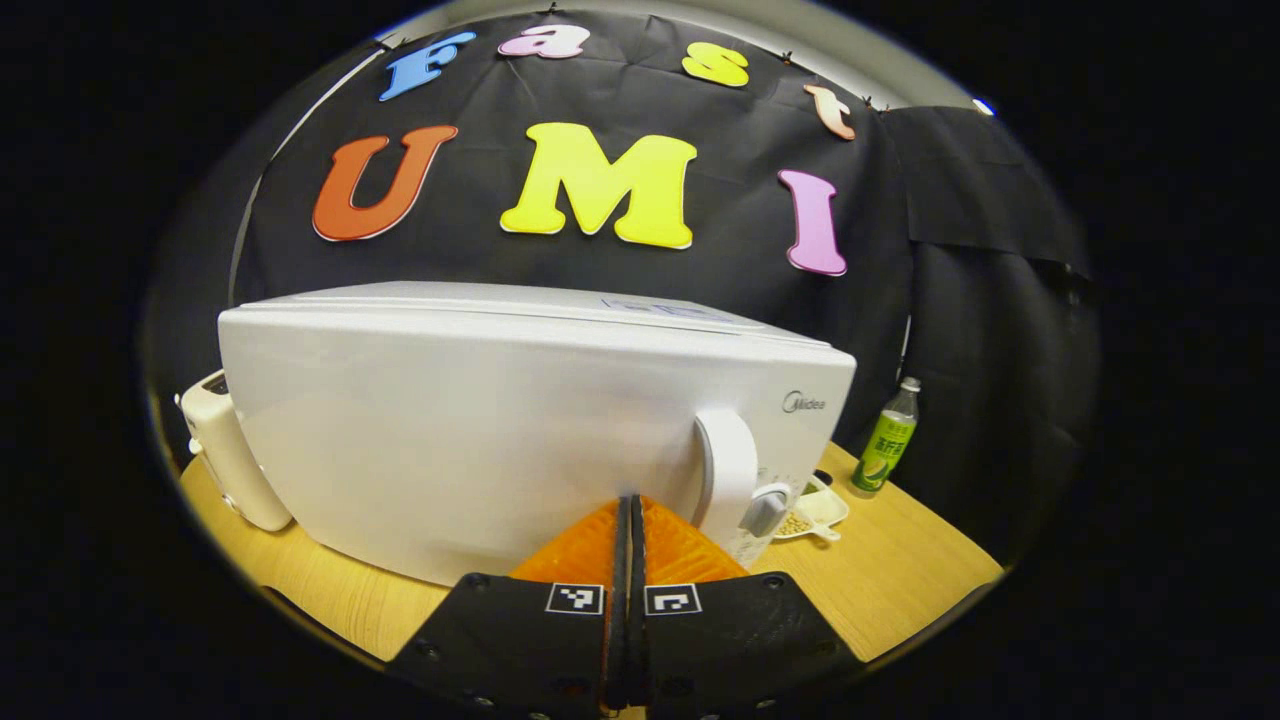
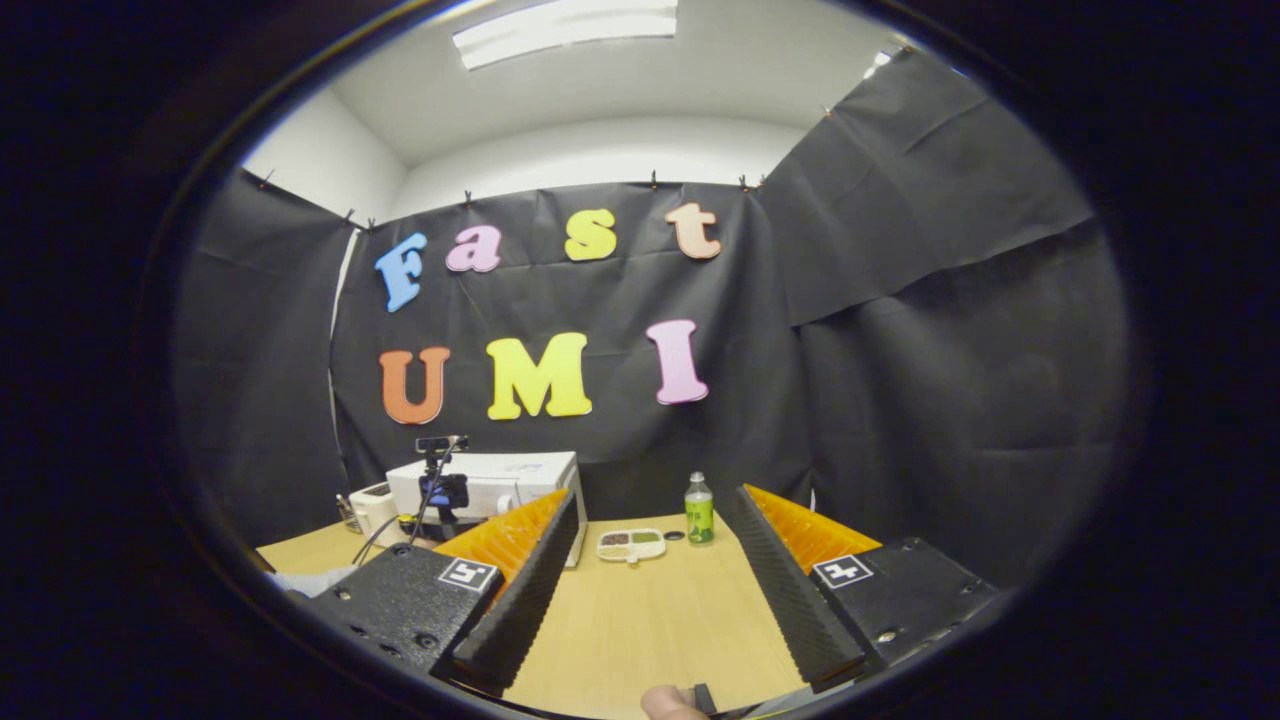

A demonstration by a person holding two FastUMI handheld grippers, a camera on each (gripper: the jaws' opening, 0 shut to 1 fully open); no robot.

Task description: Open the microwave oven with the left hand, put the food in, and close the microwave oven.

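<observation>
The white microwave (image 1: 480, 420) stands close in front of me in the left gripper view, door closed, with its curved handle (image 1: 727, 470) on the door's right side. My left gripper (image 1: 630, 503) is shut with nothing in it, its tips just before the door, a little left of the handle. A white divided tray of food (image 1: 815, 510) lies on the table right of the microwave. In the right gripper view my right gripper (image 2: 657, 497) is open and empty, well back from the tray (image 2: 630, 543) and the microwave (image 2: 500, 480). The left gripper (image 2: 440, 490) shows far off by the microwave.
A green bottle (image 1: 885, 440) stands upright beyond the tray, near the back wall; it is also in the right gripper view (image 2: 699, 510). A small cream appliance (image 1: 225, 450) sits left of the microwave. The wooden table (image 2: 650, 620) stretches between my right fingers. A person's fingertip (image 2: 665, 705) shows at the bottom.
</observation>
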